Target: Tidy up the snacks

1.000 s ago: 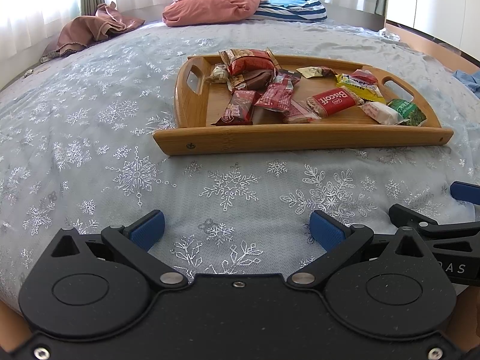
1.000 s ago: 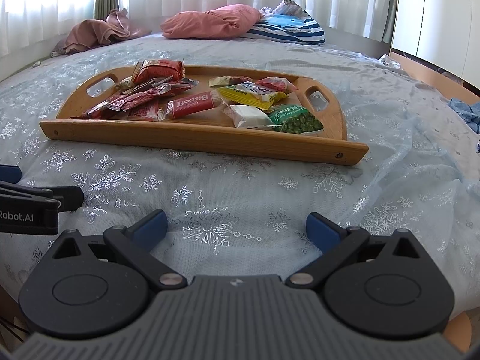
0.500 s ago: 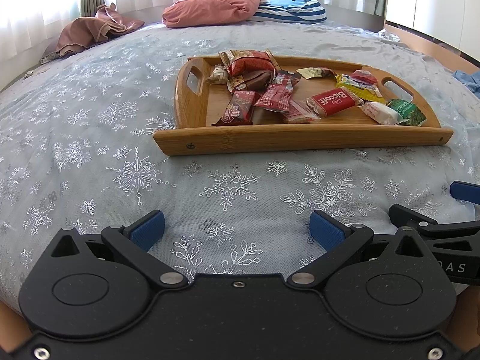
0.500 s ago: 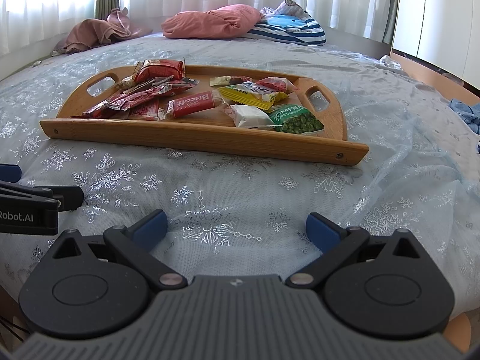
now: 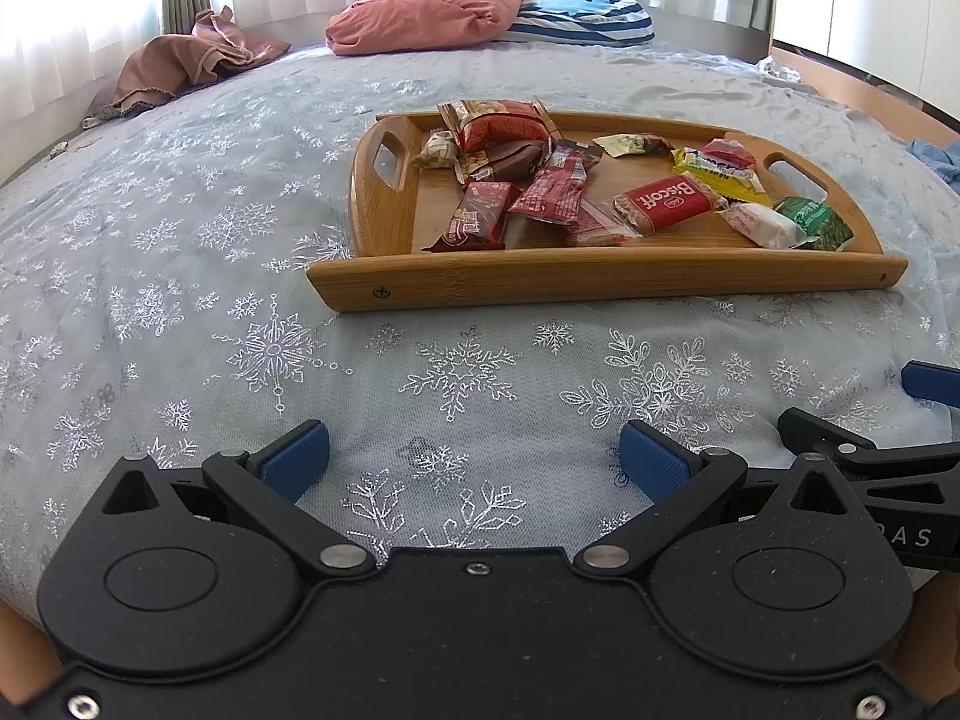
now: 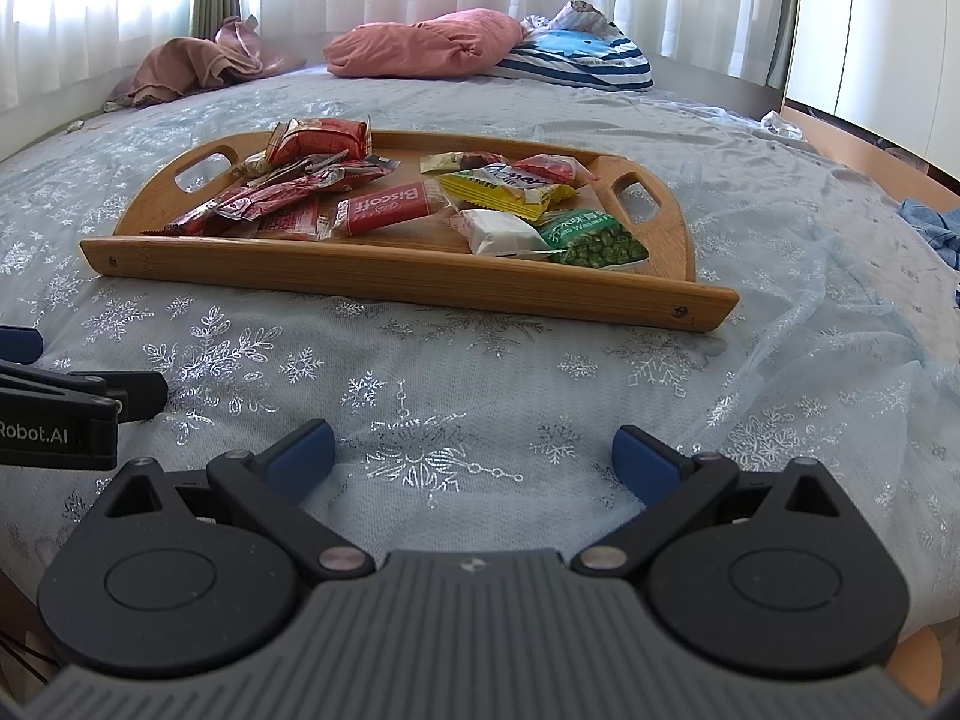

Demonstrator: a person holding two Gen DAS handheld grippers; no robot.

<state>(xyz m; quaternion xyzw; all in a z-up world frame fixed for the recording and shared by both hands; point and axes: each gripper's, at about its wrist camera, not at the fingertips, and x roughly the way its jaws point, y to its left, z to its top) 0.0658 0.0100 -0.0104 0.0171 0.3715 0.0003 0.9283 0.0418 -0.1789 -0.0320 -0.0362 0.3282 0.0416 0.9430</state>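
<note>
A wooden tray with cut-out handles lies on the bed and holds several snack packets. Among them are a red Biscoff pack, a green pea packet, a white packet, a yellow packet and red wrappers. My left gripper hovers open over the cloth short of the tray, with nothing between its fingers. My right gripper is open too, beside it, also short of the tray.
The bed is covered with a pale blue snowflake cloth. A pink pillow and a striped blue one lie at the far end, with a crumpled pink garment at far left. Wooden bed edge runs on the right.
</note>
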